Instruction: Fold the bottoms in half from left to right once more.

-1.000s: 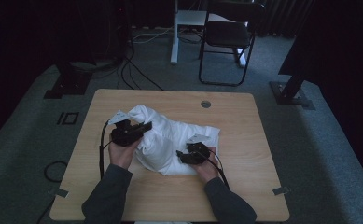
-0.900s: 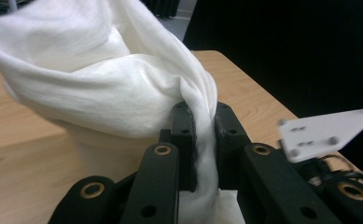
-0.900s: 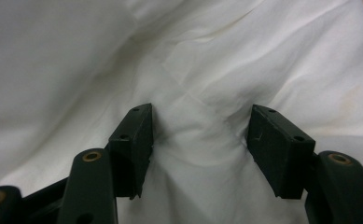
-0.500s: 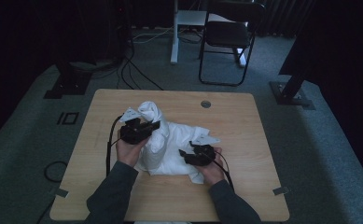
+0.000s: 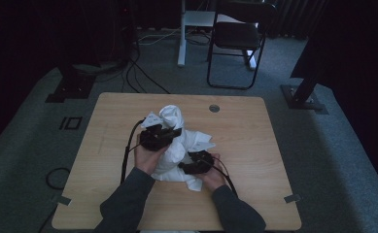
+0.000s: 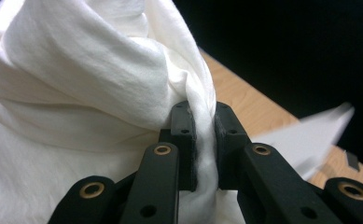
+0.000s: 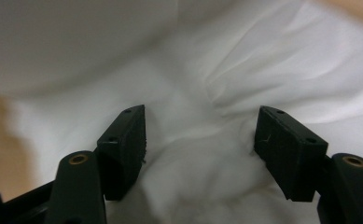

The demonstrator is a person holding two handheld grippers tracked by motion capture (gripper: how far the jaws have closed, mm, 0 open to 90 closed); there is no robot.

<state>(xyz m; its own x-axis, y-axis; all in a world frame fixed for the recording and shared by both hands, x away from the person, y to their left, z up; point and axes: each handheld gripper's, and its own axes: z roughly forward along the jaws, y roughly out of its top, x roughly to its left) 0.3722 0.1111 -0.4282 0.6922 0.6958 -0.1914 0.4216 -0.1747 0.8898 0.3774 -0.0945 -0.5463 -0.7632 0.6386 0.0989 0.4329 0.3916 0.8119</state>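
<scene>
A white cloth (image 5: 177, 119) lies bunched in the middle of the wooden table (image 5: 259, 145), one part pulled up into a twisted peak. My left gripper (image 5: 176, 132) is shut on a fold of that cloth (image 6: 76, 70), pinched between its pads (image 6: 205, 135). My right gripper (image 5: 185, 167) sits at the cloth's near edge. Its jaws have just been opening and stand wide apart (image 7: 200, 140). Rumpled cloth (image 7: 244, 70) lies between and below them, and the pads do not press on it.
A round cable hole (image 5: 214, 108) sits in the table's far side. Behind the table stand a black folding chair (image 5: 237, 39) and a white desk leg (image 5: 181, 39). Cables (image 5: 138, 73) run over the grey carpet.
My left hand has moved right with its fold, drawing the flatter cloth into a tall bunch. The right hand has stayed near the cloth's front edge.
</scene>
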